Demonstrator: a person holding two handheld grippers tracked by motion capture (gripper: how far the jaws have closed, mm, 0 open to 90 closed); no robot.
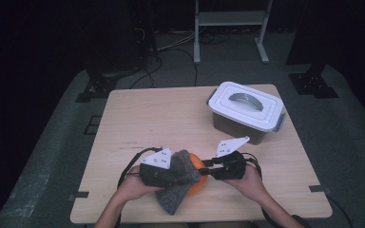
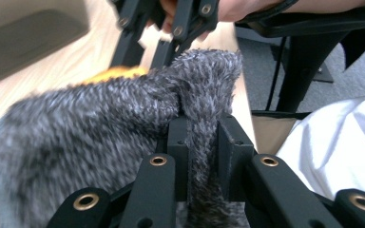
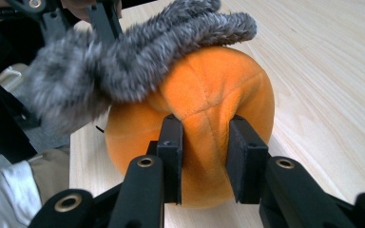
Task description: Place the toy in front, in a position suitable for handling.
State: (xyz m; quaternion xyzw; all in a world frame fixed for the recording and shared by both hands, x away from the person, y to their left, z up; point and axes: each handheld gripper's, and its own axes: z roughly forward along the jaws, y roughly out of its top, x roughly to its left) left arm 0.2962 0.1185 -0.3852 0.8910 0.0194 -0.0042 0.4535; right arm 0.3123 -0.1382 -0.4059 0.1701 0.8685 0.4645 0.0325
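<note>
An orange plush ball rests on the wooden table near its front edge, seen in the high view as an orange patch. My right gripper pinches a fold of the ball's fabric between its black jaws. A fuzzy grey cloth lies draped over the ball's top and left side. The left gripper is shut on a fold of that grey cloth. Both grippers meet at the ball, each held by a hand.
A grey plastic box with a white lid and grey handle stands at the table's back right. Dark floor, cables and a metal frame lie beyond the table. A person's white clothing and a chair leg sit close to the front edge.
</note>
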